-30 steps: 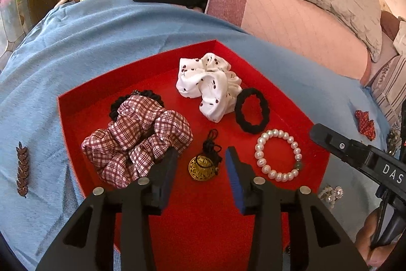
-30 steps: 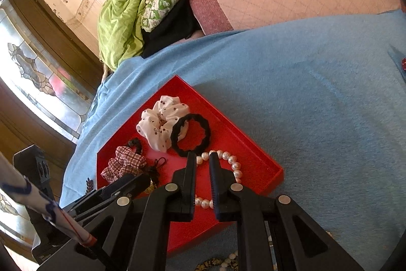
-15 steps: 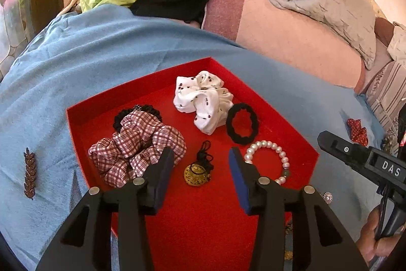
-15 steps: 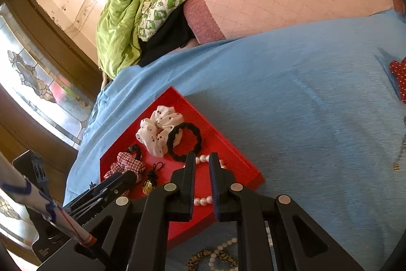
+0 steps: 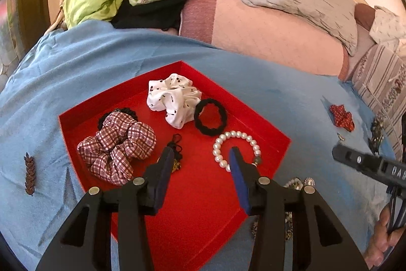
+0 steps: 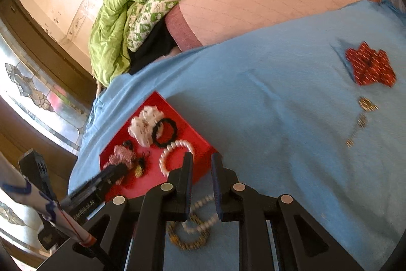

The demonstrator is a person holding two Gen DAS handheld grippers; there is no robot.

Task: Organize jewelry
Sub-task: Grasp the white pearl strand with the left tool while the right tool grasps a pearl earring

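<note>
A shallow red tray (image 5: 76, 126) with thin upright walls lies on a soft blue blanket (image 5: 88, 62) spread over a bed. In it: a puffy maroon-and-white checked scrunchie (image 5: 116, 146) in gathered cloth, a white scrunchie (image 5: 175, 99) with dark specks, a ribbed black hair tie (image 5: 210, 117) forming a ring, a bracelet of round glossy pearls (image 5: 237, 150) with one dull green bead, and a small brass-coloured charm (image 5: 175, 165) on a black knotted cord.

The left tongs (image 5: 200, 156) hover over the tray's near part with blue-padded jaws apart and nothing between them; their jaws opened slightly within the last second. The right tongs (image 6: 201, 161) show a narrow gap, empty, having just parted a little from nearly closed. Compared with a second ago, both have drawn back from the tray: it sits smaller and farther off in each view, and the charm is now half hidden behind the left finger.

Only the left wrist view shows a brown wheat-ear shaped clip (image 5: 29, 174) on the blanket left of the tray. Only the right wrist view clearly shows a loose beaded string (image 6: 200, 213) and a dark patterned bracelet (image 6: 189, 236) just below the right tongs, off the tray, plus a gold earring (image 6: 366, 103) near a red patterned bow (image 6: 370, 65)
</note>
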